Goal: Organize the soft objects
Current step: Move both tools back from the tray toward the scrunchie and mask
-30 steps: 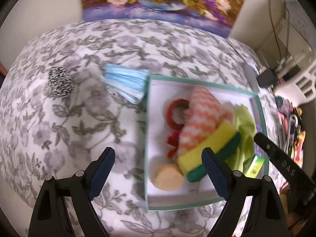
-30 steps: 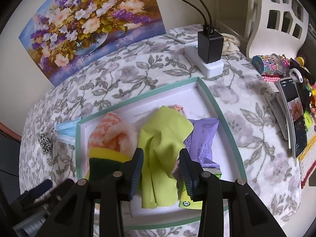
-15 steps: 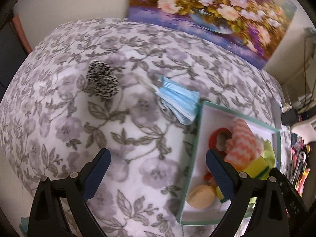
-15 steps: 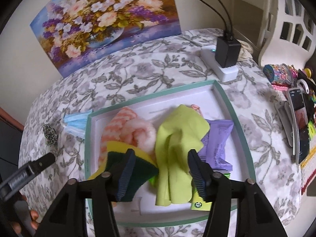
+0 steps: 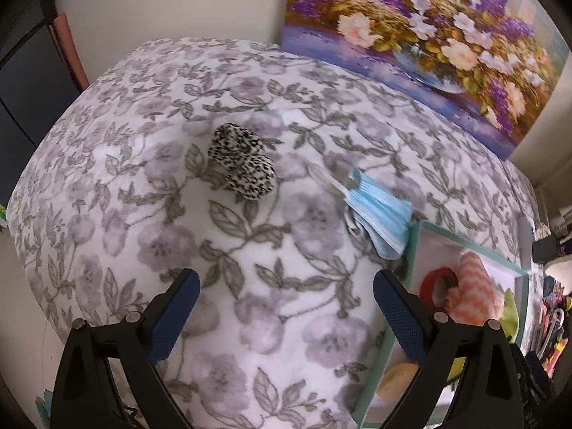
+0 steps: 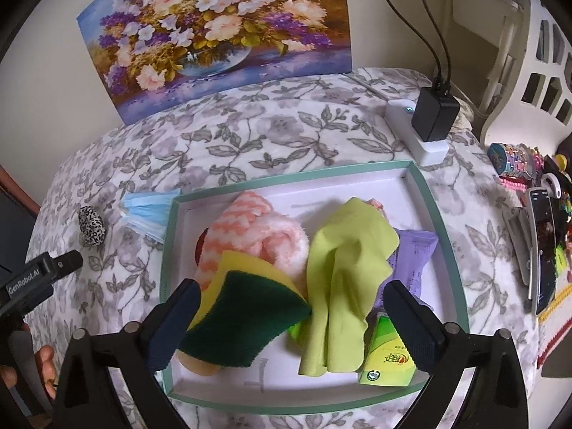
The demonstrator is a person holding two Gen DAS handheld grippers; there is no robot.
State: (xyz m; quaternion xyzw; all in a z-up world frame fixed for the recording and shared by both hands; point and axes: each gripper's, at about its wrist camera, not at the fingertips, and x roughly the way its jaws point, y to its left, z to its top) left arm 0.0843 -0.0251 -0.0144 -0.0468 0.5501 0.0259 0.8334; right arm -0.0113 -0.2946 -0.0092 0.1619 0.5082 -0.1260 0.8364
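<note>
Fuzzy floral fleece blanket [image 5: 279,307], coarse green sponge [image 6: 243,325], pleated paper-like mask [image 5: 379,218]

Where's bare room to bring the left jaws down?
Bare floral cloth lies left of the spotted scrunchie, and below it and the blue masks. The tray is crowded; only its near white floor shows.

A grey-and-white floral fleece cover [image 5: 250,286] spreads over the whole surface. At its far edge a flower painting in purple and pink [image 6: 218,32] leans on a plain cream wall [image 6: 46,82]. A white lattice-backed chair [image 6: 547,71] stands far right.
</note>
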